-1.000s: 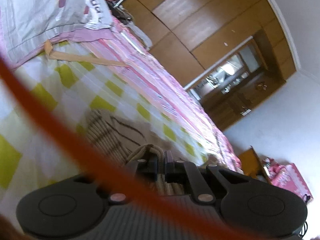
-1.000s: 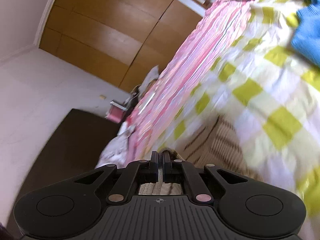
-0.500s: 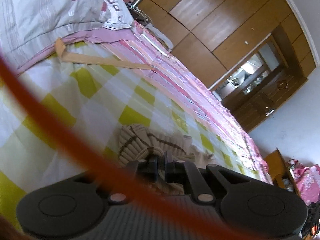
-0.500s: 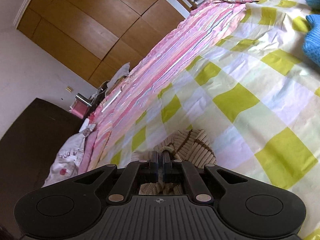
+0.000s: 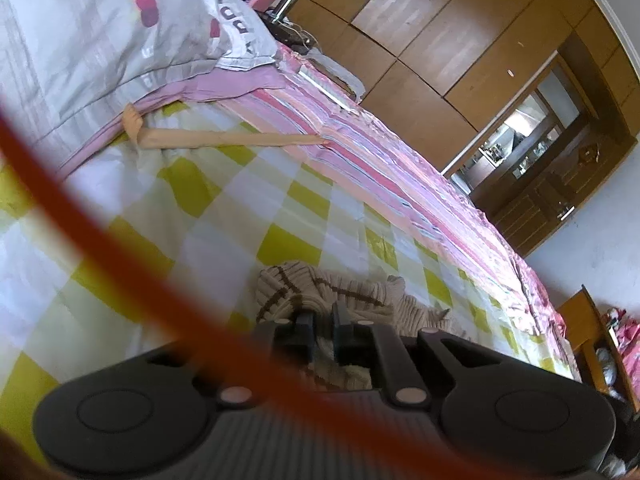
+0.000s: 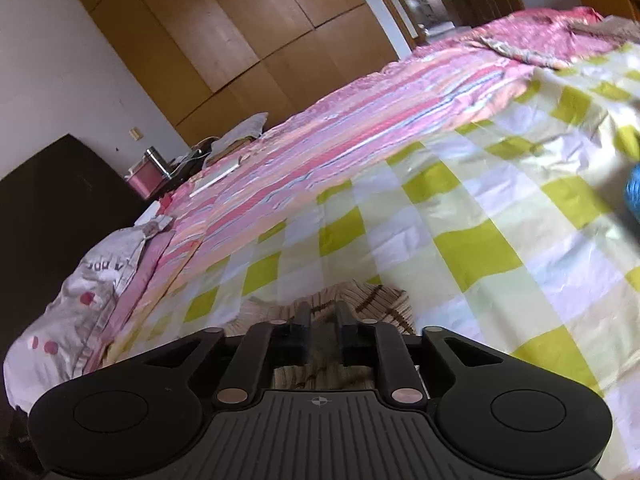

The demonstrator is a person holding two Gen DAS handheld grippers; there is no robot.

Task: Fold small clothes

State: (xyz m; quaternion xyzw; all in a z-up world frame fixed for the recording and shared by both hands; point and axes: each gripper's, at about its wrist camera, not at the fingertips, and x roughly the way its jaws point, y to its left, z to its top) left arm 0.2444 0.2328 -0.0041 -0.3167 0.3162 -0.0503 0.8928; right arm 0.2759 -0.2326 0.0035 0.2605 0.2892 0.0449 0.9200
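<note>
A small beige knit garment with brown stripes (image 5: 320, 292) lies bunched on the yellow-and-white checked sheet (image 5: 224, 208). My left gripper (image 5: 322, 330) sits low over its near edge, jaws a little apart with knit fabric showing between them. The same garment (image 6: 372, 300) shows in the right wrist view, just ahead of my right gripper (image 6: 322, 326), whose jaws also stand slightly apart over the cloth. Whether either still pinches fabric is unclear.
A grey pillow with pink dots (image 5: 100, 36) lies at the bed's head. A pink striped blanket (image 6: 360, 120) covers the far side. A blue cloth (image 6: 632, 192) lies at the right edge. An orange cable (image 5: 120, 256) crosses the left view. Wooden wardrobes (image 5: 440, 40) stand behind.
Both grippers came down to the bed with the garment, which now lies bunched on the sheet. Both pairs of jaws went from tightly shut on fabric to slightly parted.
</note>
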